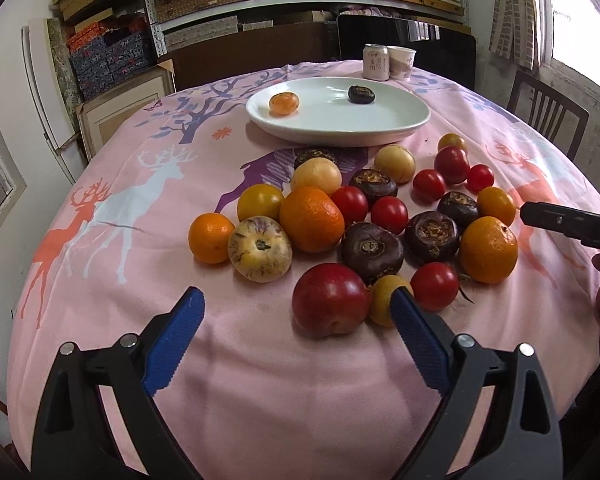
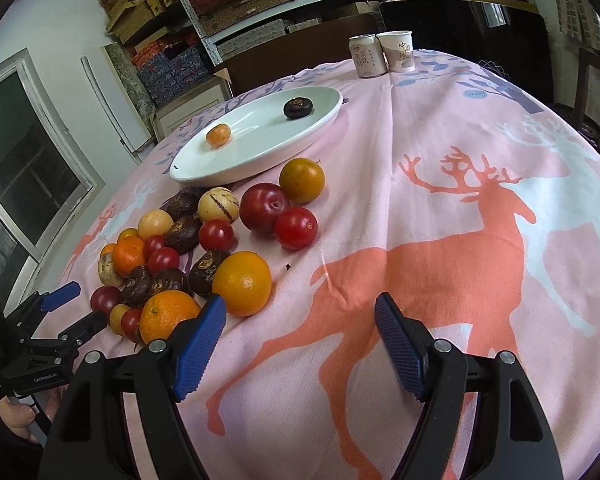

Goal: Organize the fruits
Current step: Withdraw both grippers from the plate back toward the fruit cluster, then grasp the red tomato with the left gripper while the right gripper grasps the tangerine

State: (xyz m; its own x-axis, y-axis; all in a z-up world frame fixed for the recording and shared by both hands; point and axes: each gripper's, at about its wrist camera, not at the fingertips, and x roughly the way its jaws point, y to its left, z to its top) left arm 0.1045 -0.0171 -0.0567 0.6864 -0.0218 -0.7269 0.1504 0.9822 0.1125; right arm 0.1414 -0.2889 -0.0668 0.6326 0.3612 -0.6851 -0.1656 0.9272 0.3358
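Observation:
Several fruits lie heaped on the pink deer tablecloth: oranges (image 1: 311, 219), red tomatoes (image 1: 389, 214), dark water chestnuts (image 1: 372, 251), yellow fruits and a striped melon (image 1: 259, 248). Behind the heap, a white plate (image 1: 380, 120) holds one small orange (image 1: 284, 103) and one dark chestnut (image 1: 361, 94). My left gripper (image 1: 296, 300) is open low over the cloth, and a red plum (image 1: 330, 300) lies at its right finger with nothing pressing on it. My right gripper (image 2: 300, 304) is open over bare cloth, with an orange (image 2: 168, 316) by its left finger.
A drink can (image 1: 376, 62) and a paper cup (image 1: 402, 62) stand at the table's far edge. A dark wooden chair (image 1: 548, 108) is at the right. Shelves stacked with boxes fill the back wall. A hand holds the left gripper (image 2: 64, 308) at the table's near left.

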